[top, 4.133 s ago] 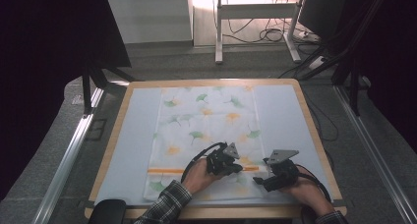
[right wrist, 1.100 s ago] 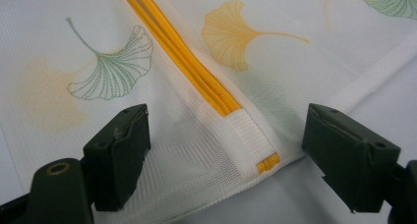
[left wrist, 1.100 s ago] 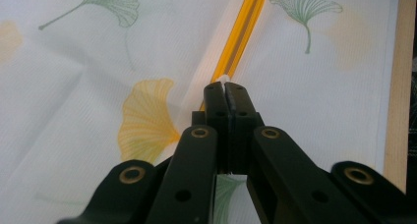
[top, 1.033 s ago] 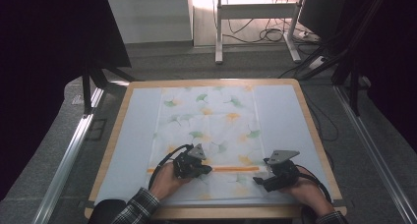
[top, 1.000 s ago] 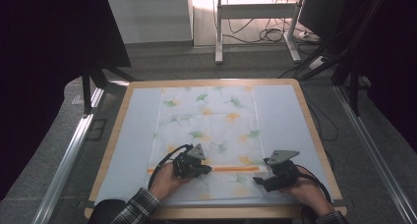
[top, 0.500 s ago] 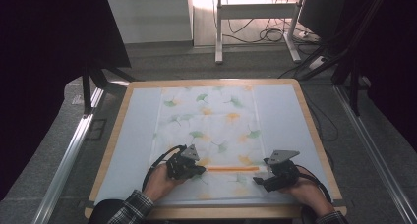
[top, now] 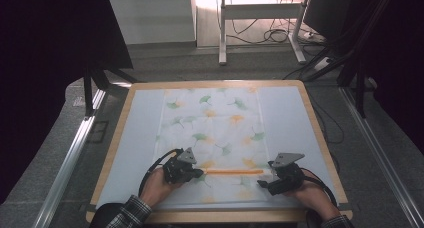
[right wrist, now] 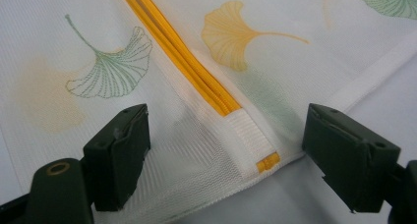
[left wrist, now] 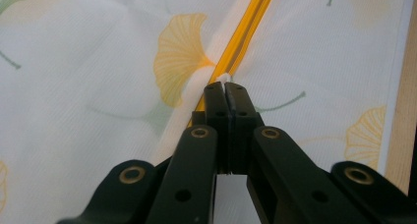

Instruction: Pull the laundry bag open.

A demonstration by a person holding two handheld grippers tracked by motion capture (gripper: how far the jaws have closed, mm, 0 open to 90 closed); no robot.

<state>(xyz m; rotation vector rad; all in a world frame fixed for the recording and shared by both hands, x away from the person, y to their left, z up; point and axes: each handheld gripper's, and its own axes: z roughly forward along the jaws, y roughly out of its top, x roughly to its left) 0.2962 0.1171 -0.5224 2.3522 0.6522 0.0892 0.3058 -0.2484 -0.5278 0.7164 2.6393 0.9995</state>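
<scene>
Pinching shut on the small white zipper pull (left wrist: pixel 222 79) with the left gripper (top: pixel 192 171), partway along the orange zipper (top: pixel 234 171) of the white ginkgo-print mesh laundry bag (top: pixel 220 123) lying flat on the pale wooden-rimmed table (top: pixel 125 148). Hovering the right gripper (top: pixel 265 184) wide open (holding nothing) over the zipper's end, so probably risking the mesh bunching or the pull slipping out.

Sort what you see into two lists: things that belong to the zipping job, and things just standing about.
In the job:
- mesh laundry bag with ginkgo print
- orange zipper
- left tongs, shut on the zipper pull
- right tongs, open over the bag's corner

Standing about:
- wooden table
- desk frame and floor cables behind
</scene>
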